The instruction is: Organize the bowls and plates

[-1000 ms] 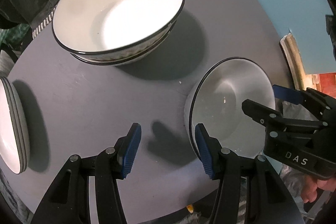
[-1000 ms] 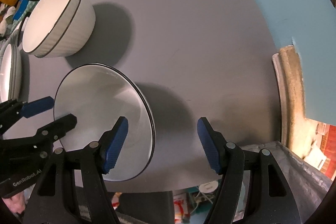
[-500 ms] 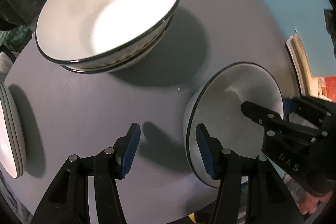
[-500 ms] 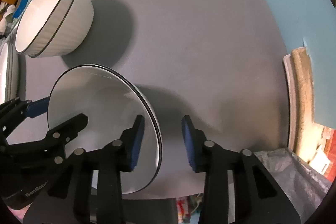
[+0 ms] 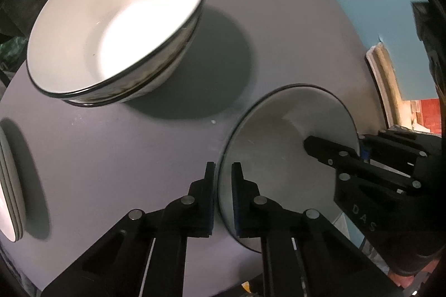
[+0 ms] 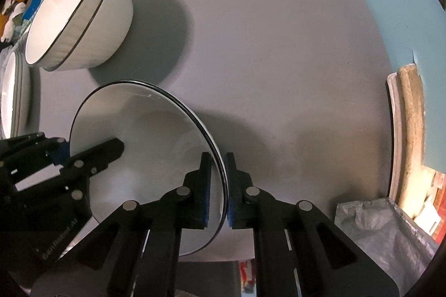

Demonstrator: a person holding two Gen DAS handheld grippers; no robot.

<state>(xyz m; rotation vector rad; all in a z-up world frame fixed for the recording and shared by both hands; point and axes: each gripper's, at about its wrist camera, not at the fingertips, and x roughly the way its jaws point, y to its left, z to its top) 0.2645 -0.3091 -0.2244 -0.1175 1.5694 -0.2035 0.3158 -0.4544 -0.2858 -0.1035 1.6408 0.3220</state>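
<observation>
The near bowl sits at the front edge of the grey worktop, white with a thin black rim, its mouth facing up and tipped slightly toward the cameras. Both grippers hold it on opposite sides of the rim. The left gripper pinches the rim's left side, one finger inside the bowl and one outside, blue pads pressed against the wall. The right gripper pinches the rim's right side in the same way, its pads closed on the thin edge.

Behind and to the left stands a stack of two nested bowls, upright, mouth up, well apart from the near bowl. At the far left edge of the worktop lies a stack of plates, flat, only partly in view.
</observation>
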